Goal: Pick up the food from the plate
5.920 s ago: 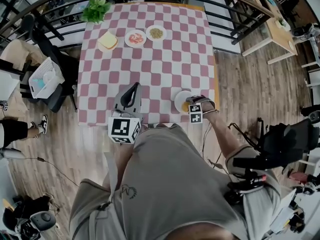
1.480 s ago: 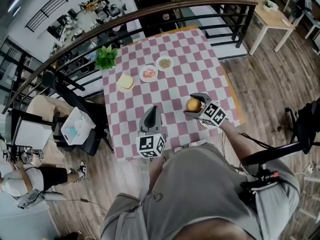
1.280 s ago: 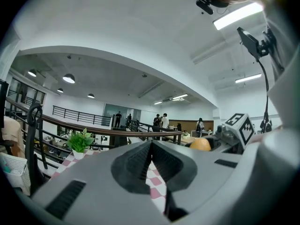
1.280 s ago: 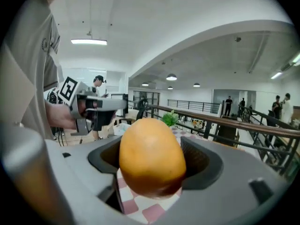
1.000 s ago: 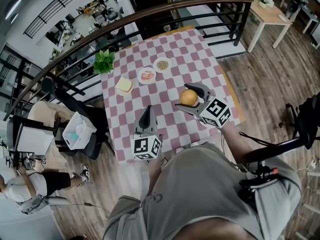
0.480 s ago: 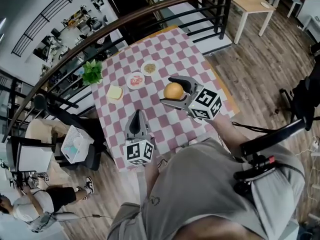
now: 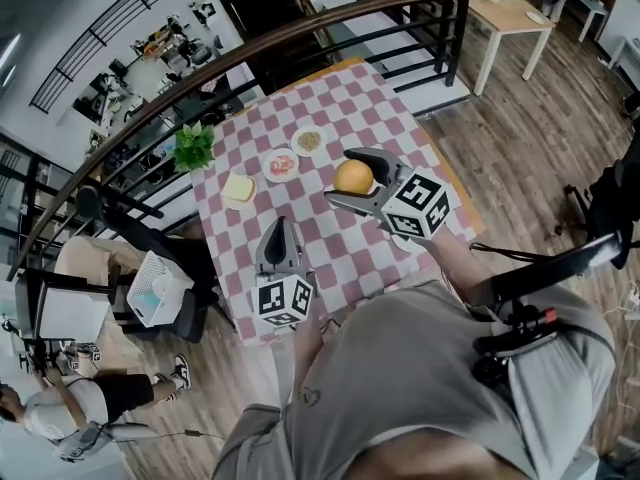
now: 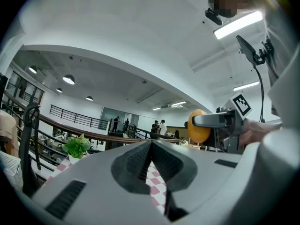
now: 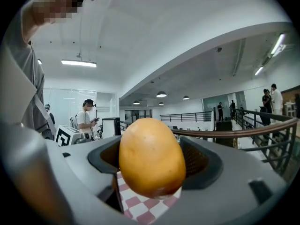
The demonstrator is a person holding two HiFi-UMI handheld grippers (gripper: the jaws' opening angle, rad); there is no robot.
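Note:
A round orange-yellow piece of food [image 7: 353,176] is held high above the checkered table [image 7: 330,108], with my right gripper [image 7: 352,180] shut on it. In the right gripper view the food [image 9: 151,157] fills the space between the jaws. The left gripper view shows the same food [image 8: 198,125] off to the right, level with it. My left gripper [image 7: 279,226] hangs over the table's near part, its jaws pressed together with nothing between them. The plate the food came from is hidden behind my right gripper.
At the table's far side sit a bread slice [image 7: 239,188], a plate of red slices [image 7: 280,165] and a plate of grains [image 7: 309,140]. A potted plant [image 7: 195,146] stands at the far left corner. A curved railing [image 7: 300,33] runs behind the table.
My right gripper has closed on the food at the plate and lifted it well above the table. The left gripper has stayed shut over the near edge.

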